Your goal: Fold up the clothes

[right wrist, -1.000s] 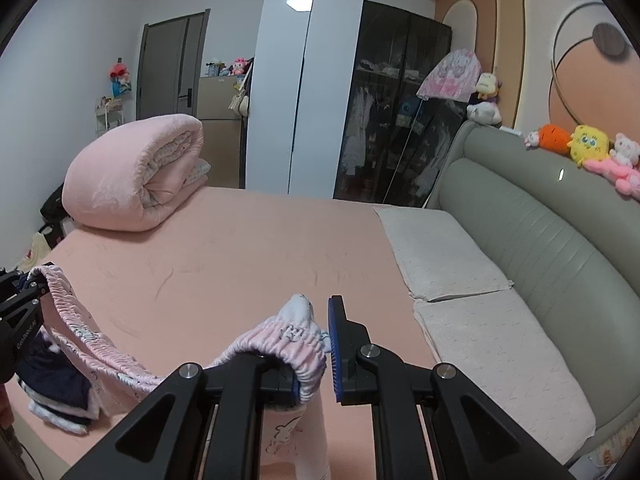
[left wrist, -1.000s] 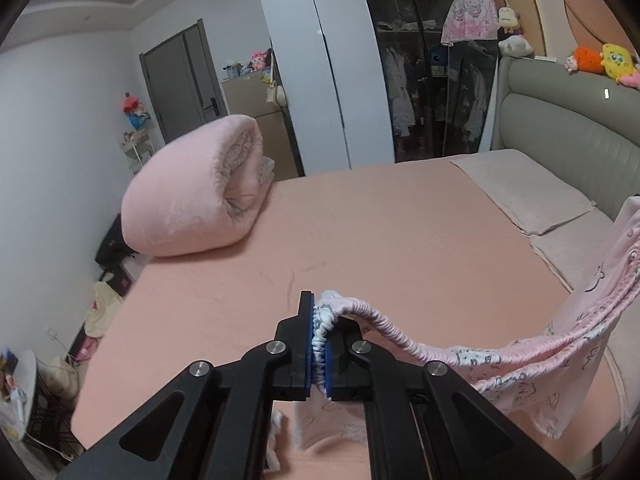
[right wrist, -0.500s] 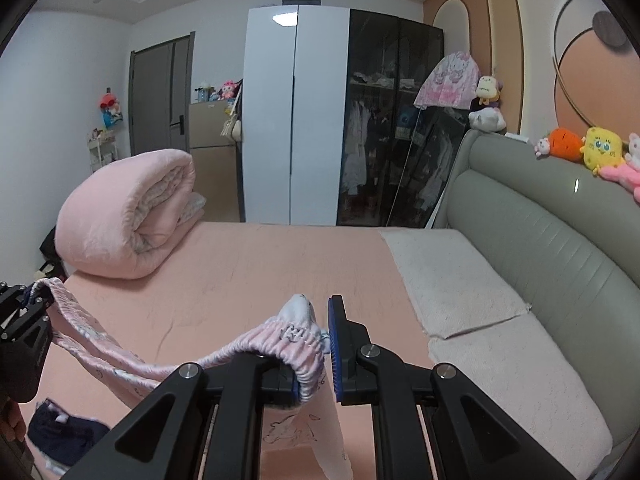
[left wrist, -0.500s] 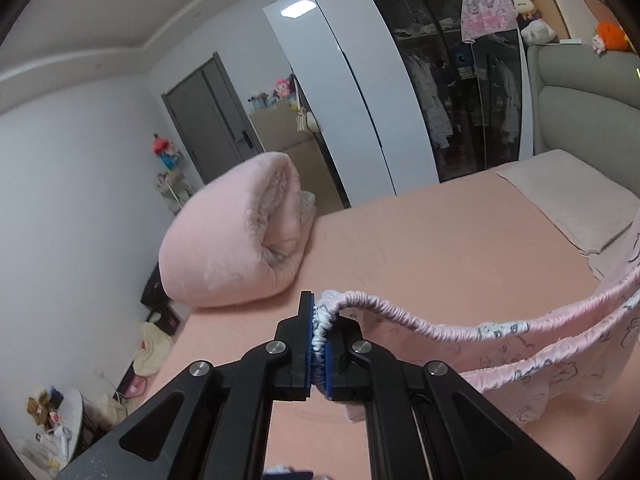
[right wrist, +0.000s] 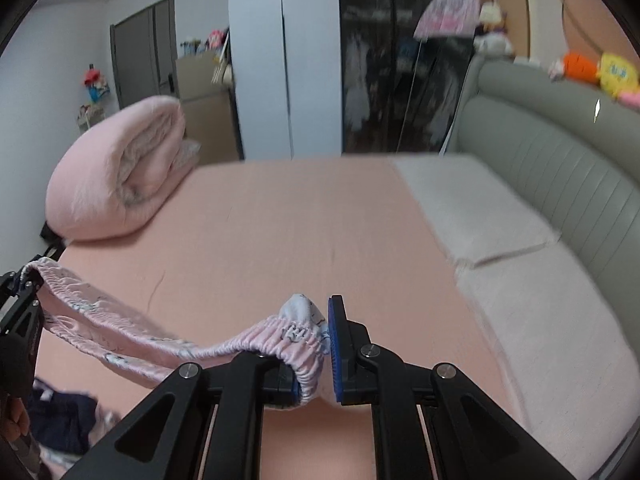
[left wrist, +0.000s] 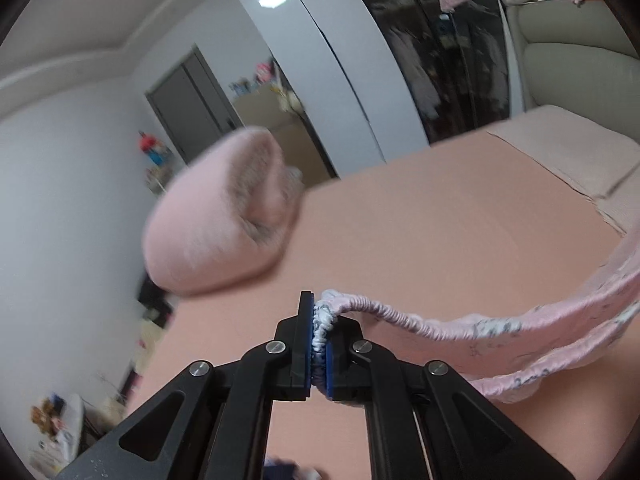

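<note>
A pair of pink patterned trousers with an elastic waistband (left wrist: pixel 472 328) hangs stretched between my two grippers above the peach bed sheet (left wrist: pixel 440 232). My left gripper (left wrist: pixel 319 336) is shut on one end of the waistband, the gathered cloth pinched between its blue pads. My right gripper (right wrist: pixel 316 344) is shut on the other end of the waistband (right wrist: pixel 296 332), which bunches over its left finger. In the right wrist view the trousers (right wrist: pixel 120 332) sag leftwards to the left gripper (right wrist: pixel 20 292) at the frame's edge.
A rolled pink duvet (right wrist: pixel 120 172) lies at the bed's far left corner. Pale pillows (right wrist: pixel 500 248) and a grey padded headboard (right wrist: pixel 560 168) line the right side. Dark clothes (right wrist: pixel 60 412) lie at the near left. A wardrobe (right wrist: pixel 320 60) stands behind the bed.
Both grippers have come down nearer the bed and turned a little, the trousers still stretched between them. The waistband now hangs lower over the sheet.
</note>
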{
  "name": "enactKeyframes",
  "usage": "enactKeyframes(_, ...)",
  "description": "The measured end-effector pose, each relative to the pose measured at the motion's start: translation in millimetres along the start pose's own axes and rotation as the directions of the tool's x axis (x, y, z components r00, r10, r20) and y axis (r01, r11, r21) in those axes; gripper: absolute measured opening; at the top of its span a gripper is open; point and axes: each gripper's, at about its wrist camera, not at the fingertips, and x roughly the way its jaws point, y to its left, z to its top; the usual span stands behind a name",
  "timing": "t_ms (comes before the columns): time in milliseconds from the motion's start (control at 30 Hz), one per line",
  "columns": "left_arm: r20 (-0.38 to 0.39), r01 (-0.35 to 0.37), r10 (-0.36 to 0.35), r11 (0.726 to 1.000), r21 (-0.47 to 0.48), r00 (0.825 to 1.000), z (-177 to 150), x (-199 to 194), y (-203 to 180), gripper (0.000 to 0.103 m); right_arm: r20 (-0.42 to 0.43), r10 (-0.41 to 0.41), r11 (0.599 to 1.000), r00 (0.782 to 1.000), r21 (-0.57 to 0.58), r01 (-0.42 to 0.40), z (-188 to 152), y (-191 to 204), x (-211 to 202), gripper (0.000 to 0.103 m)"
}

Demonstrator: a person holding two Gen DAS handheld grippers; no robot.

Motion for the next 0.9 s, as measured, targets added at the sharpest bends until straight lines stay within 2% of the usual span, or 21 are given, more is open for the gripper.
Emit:
enactKeyframes(67,-0.017,0.026,-0.026,1.000,0.013,1.000,-14.5,-4.0,-0.1,0.003,-0.016,0.005,0.999,1.000,-0.031,-0.006,-16.9,-1.6,1.4,0.009)
enactKeyframes(200,-0.037,0.032,-0.029,0.997,0.075,0.999,-39.8,-15.4,-10.0,0.003,-0.027,0.018,0.997,0.999,-0.072,-0.020,-39.9,-3.7,-3.4,0.009)
enactKeyframes(267,-0.071,0.057,-0.052,0.996,0.073,0.996,-45.0,-19.2,-16.9,0.003,-0.033,0.010,0.996,0.999,-0.083,-0.012,-46.9,-2.6,-3.8,0.009)
enactKeyframes(500,-0.073,0.101,-0.096,0.993,0.062,0.993,-50.9,-24.9,-27.9,0.003,-0.057,-0.011,0.996,0.998,-0.094,0.006,-70.7,-8.0,-7.5,0.009)
enactKeyframes(700,-0.099,0.138,-0.130,0.987,0.078,0.987,-64.3,-22.1,-32.8,0.004,-0.092,0.010,0.998,0.996,-0.059,-0.016,-89.4,-23.6,-7.4,0.009)
enactKeyframes(900,-0.143,0.170,-0.155,0.980,0.099,0.978,-92.5,-19.2,-38.1,0.004,-0.121,-0.001,0.987,0.993,-0.161,-0.018,-119.7,-10.8,-7.9,0.009)
